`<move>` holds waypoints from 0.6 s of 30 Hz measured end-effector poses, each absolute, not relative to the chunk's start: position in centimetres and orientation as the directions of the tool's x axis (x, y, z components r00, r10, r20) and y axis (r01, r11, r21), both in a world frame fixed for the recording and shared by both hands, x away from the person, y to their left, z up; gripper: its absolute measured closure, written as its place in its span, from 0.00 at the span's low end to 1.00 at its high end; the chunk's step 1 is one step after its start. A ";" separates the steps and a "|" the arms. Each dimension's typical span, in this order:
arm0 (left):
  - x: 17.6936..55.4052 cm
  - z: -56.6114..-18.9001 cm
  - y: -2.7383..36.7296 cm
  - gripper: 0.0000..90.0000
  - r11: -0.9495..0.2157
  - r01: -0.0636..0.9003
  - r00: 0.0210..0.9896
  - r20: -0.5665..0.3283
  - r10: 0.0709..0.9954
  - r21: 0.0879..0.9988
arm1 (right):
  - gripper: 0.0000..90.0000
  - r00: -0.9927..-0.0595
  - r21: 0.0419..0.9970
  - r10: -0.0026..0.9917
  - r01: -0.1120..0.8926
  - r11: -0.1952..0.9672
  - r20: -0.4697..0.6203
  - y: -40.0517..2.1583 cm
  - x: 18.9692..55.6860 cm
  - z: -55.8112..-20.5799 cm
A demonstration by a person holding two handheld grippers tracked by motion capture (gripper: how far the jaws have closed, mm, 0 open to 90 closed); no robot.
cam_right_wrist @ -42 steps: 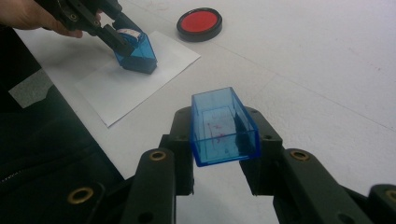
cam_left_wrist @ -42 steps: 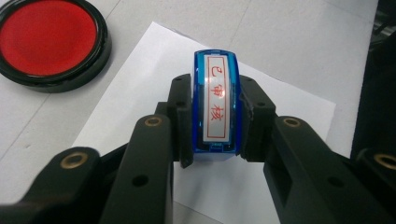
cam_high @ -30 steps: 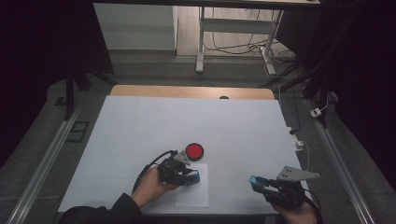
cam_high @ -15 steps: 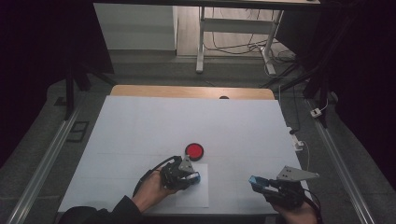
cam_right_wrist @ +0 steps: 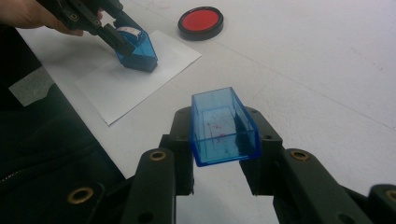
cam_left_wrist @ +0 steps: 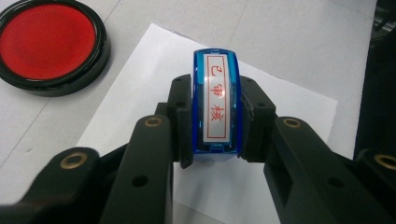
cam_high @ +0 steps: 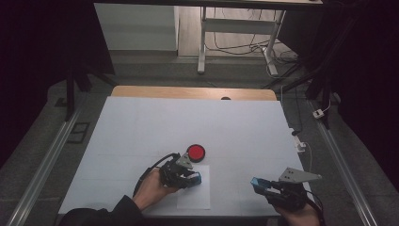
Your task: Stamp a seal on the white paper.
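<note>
My left gripper (cam_left_wrist: 215,109) is shut on a blue stamp (cam_left_wrist: 216,79) whose white label carries red characters. In the right gripper view the stamp (cam_right_wrist: 136,57) leans with its dark base down on a white sheet of paper (cam_right_wrist: 154,74). A round red ink pad (cam_high: 195,152) in a black case lies just beyond the paper's far left corner. Near the table's front right, my right gripper (cam_right_wrist: 219,137) is shut on the stamp's clear blue cap (cam_right_wrist: 223,126), which it holds above the table with the open side up.
The white table top (cam_high: 188,122) spreads wide beyond the paper, with a wooden strip along its far edge. A person's dark sleeve (cam_right_wrist: 42,149) lies at the near edge. Cables and a small plug (cam_high: 301,145) sit by the right edge.
The left gripper with the stamp has shifted slightly, from beside the ink pad onto the paper. The right gripper and cap have stayed put.
</note>
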State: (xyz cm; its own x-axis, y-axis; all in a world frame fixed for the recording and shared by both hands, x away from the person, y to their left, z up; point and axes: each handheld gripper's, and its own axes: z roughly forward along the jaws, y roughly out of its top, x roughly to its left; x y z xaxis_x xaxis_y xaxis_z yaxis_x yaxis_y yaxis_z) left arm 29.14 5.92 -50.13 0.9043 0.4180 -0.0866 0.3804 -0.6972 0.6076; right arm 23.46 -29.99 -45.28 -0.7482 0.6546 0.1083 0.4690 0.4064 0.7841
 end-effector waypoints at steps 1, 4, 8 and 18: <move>29.1 -50.1 5.9 0.78 -0.702 0.377 0.905 -0.080 0.417 0.604 | 0.75 -0.748 0.784 0.655 0.469 0.407 0.108 -30.0 23.5 -45.3; 29.0 -50.0 5.8 0.77 -0.709 0.366 0.909 -0.067 0.412 0.603 | 0.75 -0.748 0.785 0.655 0.469 0.405 0.109 -30.0 23.5 -45.3; 29.0 -49.9 5.7 0.77 -0.713 0.364 0.910 -0.064 0.410 0.599 | 0.75 -0.748 0.785 0.654 0.469 0.405 0.109 -30.0 23.5 -45.3; 28.9 -48.9 6.2 0.77 -0.700 0.356 0.910 -0.059 0.410 0.619 | 0.75 -0.748 0.785 0.655 0.469 0.404 0.109 -30.0 23.5 -45.3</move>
